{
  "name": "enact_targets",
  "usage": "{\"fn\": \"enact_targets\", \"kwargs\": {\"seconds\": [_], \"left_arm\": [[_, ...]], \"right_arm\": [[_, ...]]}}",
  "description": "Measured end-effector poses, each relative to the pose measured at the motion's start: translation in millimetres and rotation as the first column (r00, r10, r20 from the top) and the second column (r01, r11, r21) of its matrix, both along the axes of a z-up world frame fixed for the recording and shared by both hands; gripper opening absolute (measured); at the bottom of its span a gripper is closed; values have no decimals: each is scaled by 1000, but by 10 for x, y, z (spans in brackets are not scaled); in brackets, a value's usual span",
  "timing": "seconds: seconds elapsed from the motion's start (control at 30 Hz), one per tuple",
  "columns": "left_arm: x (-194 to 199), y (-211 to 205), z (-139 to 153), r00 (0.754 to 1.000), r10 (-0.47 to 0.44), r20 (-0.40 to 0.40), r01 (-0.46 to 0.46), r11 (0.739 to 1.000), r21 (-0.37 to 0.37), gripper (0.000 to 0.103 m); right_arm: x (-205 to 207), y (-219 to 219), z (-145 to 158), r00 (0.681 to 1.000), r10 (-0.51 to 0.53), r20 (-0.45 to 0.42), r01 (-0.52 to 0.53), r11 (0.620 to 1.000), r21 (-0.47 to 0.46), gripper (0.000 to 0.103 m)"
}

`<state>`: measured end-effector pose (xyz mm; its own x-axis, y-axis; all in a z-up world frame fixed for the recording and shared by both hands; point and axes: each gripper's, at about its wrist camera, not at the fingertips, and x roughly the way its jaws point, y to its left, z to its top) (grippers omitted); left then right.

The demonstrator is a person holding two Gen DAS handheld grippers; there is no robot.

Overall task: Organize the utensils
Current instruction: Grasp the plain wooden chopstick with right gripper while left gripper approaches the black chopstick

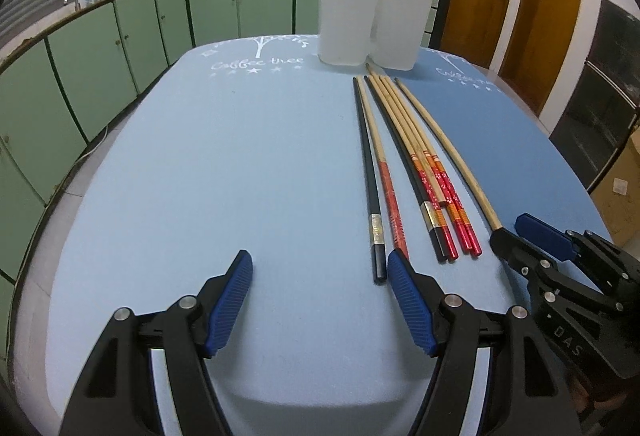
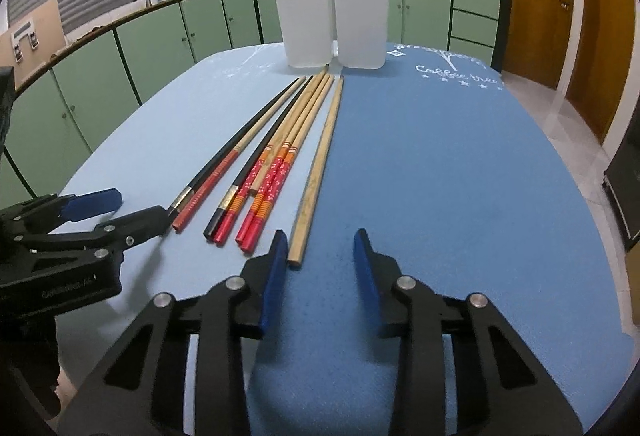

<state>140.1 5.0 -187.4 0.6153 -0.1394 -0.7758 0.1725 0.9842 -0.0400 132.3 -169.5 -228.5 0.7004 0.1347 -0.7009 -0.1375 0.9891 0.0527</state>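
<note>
The chopsticks [image 2: 276,160] lie side by side on the bench [image 2: 440,176], tips toward the white two-part holder [image 2: 332,28] at the far edge. Both tools are released and empty: the left tool [image 1: 320,276] sits just beside the black chopstick [image 1: 370,180], and the right tool [image 2: 320,256] has its left finger [image 2: 276,268] beside the plain wooden stick [image 2: 316,172]. Best to take one stick at a time near its thick end, close squarely across it, lift without disturbing its neighbours, and sort like with like into the holder.

My L wrist cam sits low over the table's near edge, facing fwd; R cam likewise, just right of it. Both share chopsticks [image 1: 404,156] [image 2: 280,152] and white holder [image 1: 372,24] [image 2: 332,24] ahead.
</note>
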Motion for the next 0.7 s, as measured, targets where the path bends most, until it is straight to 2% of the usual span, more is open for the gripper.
{"fn": "enact_targets", "kwargs": {"seconds": [0.1,0.17,0.2,0.5,0.7], "left_arm": [[-19,-11,-9,1000,-2,3,2,1000,-9,68],[-39,-30,-4,1000,-10,4,10,1000,-12,68],[-44,-38,-5,1000,-11,4,11,1000,-8,67],[-41,-100,-34,999,-19,26,19,1000,25,54],[-6,-172,-29,999,-21,26,21,1000,4,37]], "right_arm": [[-12,24,-3,1000,6,6,-6,1000,-9,24],[-16,35,-11,1000,11,12,-11,1000,-23,10],[-13,37,-11,1000,11,11,-11,1000,-24,7],[0,0,-5,1000,9,7,-8,1000,-17,7],[15,0,-5,1000,6,5,-6,1000,-5,8]]}}
